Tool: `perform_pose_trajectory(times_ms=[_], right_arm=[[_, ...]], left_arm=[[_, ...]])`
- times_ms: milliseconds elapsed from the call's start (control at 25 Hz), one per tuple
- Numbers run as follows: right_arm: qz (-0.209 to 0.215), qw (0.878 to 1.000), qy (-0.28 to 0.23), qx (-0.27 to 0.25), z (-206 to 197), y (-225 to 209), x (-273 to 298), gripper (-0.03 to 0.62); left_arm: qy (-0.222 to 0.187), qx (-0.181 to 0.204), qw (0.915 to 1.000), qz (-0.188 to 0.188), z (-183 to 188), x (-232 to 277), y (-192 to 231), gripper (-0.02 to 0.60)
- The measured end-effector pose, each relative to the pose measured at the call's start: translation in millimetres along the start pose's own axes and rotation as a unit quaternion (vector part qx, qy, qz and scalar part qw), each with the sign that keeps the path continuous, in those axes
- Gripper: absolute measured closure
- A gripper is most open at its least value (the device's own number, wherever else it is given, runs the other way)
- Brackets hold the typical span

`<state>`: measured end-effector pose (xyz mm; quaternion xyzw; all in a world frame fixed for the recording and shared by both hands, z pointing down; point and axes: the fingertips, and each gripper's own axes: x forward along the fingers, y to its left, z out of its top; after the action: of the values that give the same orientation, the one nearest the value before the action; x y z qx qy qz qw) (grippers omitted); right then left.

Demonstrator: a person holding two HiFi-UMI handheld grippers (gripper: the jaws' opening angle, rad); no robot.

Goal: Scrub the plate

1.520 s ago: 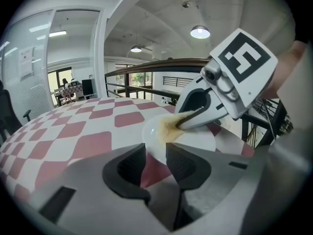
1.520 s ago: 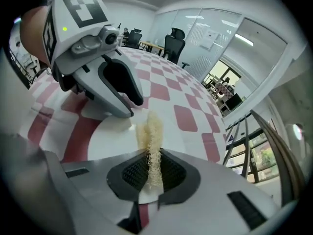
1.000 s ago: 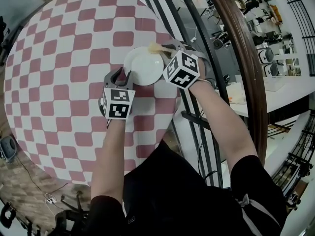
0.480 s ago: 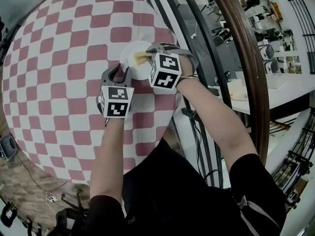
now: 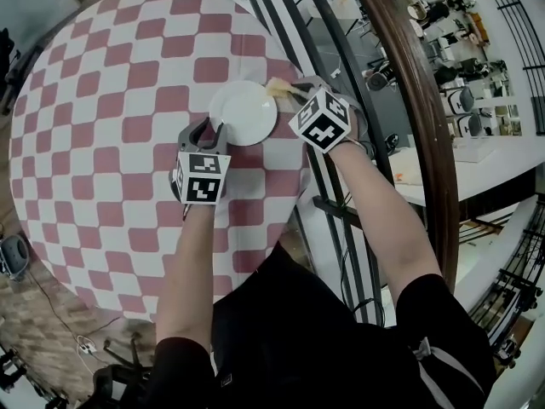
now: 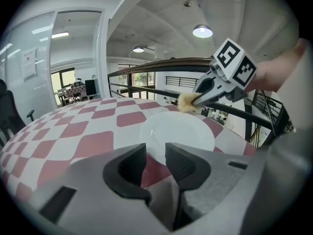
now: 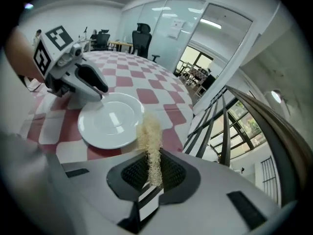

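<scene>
A white plate (image 5: 243,113) lies flat on the red-and-white checked round table (image 5: 111,126), close to its right edge. My left gripper (image 5: 213,130) stands at the plate's near left rim. Its jaws have just closed a little and remain open; in the left gripper view (image 6: 155,153) the plate (image 6: 178,133) lies just beyond the tips. My right gripper (image 5: 289,90) is shut on a pale yellow fibrous scrubber (image 7: 150,141), which hangs over the plate's far right rim (image 5: 277,85), off the plate's middle.
The table's edge runs just right of the plate. Beyond it stand a black metal railing (image 5: 328,177) and a curved wooden handrail (image 5: 426,118). Office chairs (image 7: 142,35) and glass partitions show far behind the table.
Half a second ago the right gripper had swept the scrubber leftward onto the plate's middle; it has now come back to the far right rim. The left gripper has stayed put.
</scene>
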<state>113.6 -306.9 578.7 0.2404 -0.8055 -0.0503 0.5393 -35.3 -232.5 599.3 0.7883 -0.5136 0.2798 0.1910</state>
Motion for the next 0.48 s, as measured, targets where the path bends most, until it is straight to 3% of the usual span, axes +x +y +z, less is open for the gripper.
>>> perform_pose_trajectory(times_ms=[280, 480], right_arm=[[0.055, 0.996, -0.068, -0.007, 17, 70, -29, 0.553], [0.078, 0.992, -0.094, 0.045, 23, 85, -37, 0.553]], left_arm=[[-0.003, 0.001, 1.0, 0.006, -3, -3, -5, 0.456], [-0.001, -0.021, 0.9998, -0.005, -2, -7, -4, 0.456]])
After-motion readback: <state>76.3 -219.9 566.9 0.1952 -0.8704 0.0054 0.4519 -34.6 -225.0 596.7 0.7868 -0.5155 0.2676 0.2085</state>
